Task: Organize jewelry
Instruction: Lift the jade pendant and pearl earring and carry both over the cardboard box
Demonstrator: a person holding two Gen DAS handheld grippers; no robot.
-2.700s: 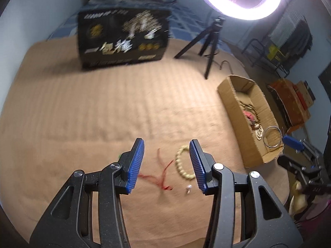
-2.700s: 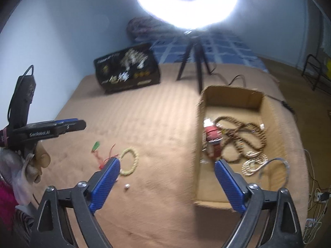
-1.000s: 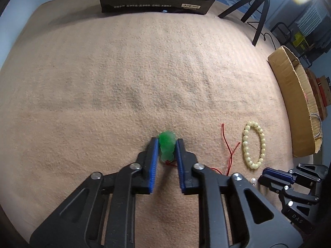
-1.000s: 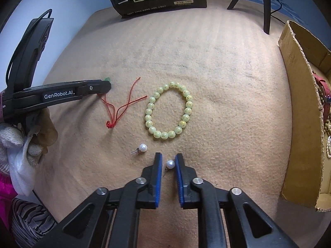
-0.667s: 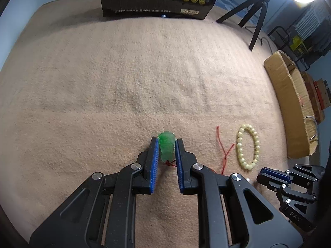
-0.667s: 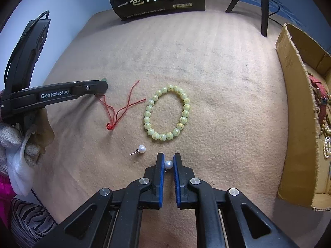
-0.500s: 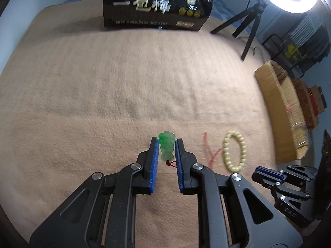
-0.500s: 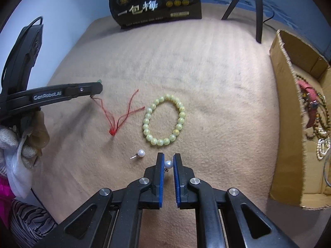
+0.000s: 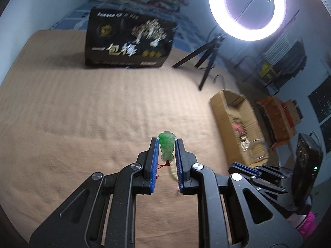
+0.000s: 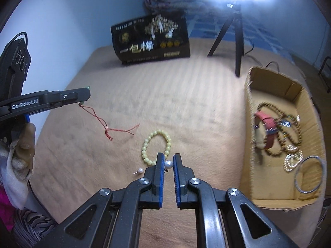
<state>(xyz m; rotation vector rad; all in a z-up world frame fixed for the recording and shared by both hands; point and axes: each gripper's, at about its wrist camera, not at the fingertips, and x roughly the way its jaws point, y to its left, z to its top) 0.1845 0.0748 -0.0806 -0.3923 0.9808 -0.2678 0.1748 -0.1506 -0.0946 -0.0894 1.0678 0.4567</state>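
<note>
My left gripper point(image 9: 166, 144) is shut on a green jade pendant point(image 9: 167, 147) and holds it above the tan blanket; its red cord point(image 10: 107, 125) hangs down from the gripper point(image 10: 83, 97) in the right wrist view. My right gripper point(image 10: 168, 161) is shut on a pearl earring point(image 10: 168, 163), lifted off the blanket. A second pearl earring point(image 10: 140, 170) and a yellow bead bracelet point(image 10: 156, 146) lie on the blanket below it. The cardboard box point(image 10: 250, 124) on the right holds several beads, a red strap and a silver bangle point(image 10: 309, 177).
A black printed box point(image 10: 152, 39) stands at the back of the blanket. A ring light point(image 9: 247, 8) on a black tripod point(image 10: 235, 31) stands behind the cardboard box point(image 9: 224, 111). The right gripper point(image 9: 254, 171) shows at the left wrist view's right edge.
Both grippers closed on their items, the pendant and the pearl earring, and have lifted them off the blanket. The red cord now trails up off the surface.
</note>
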